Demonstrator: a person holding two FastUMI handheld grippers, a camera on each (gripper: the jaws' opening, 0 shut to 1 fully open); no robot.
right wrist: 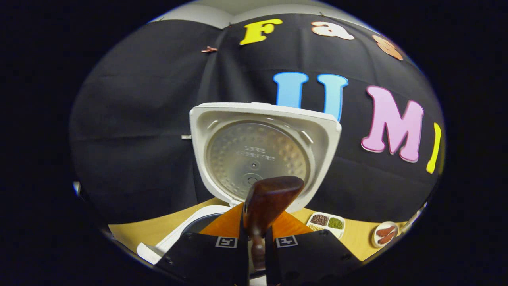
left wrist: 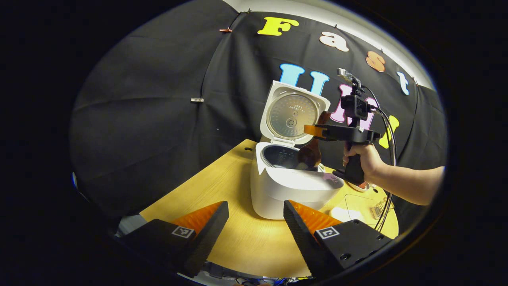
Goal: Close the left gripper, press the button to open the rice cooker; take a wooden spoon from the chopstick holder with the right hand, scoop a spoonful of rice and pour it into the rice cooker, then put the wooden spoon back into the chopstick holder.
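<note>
The white rice cooker (left wrist: 285,190) stands on the wooden table (left wrist: 222,178) with its lid (left wrist: 291,113) swung upright and the dark inner pot showing. A hand (left wrist: 367,159) holds my right gripper (left wrist: 315,133) above the pot's right side. It is shut on a brown wooden spoon (left wrist: 310,155), which hangs nearly upright with its bowl down at the pot's rim. In the right gripper view the spoon (right wrist: 272,196) stands between the fingers of the right gripper (right wrist: 258,218), in front of the open lid (right wrist: 258,155). My left gripper (left wrist: 256,204) is open near the cooker's front, holding nothing.
Behind the cooker on the right lie a small divided dish of grains (right wrist: 326,222) and a round plate with red pieces (right wrist: 384,234). A cable (left wrist: 391,159) hangs from the right gripper down to the table's right edge. Black cloth closes off the back.
</note>
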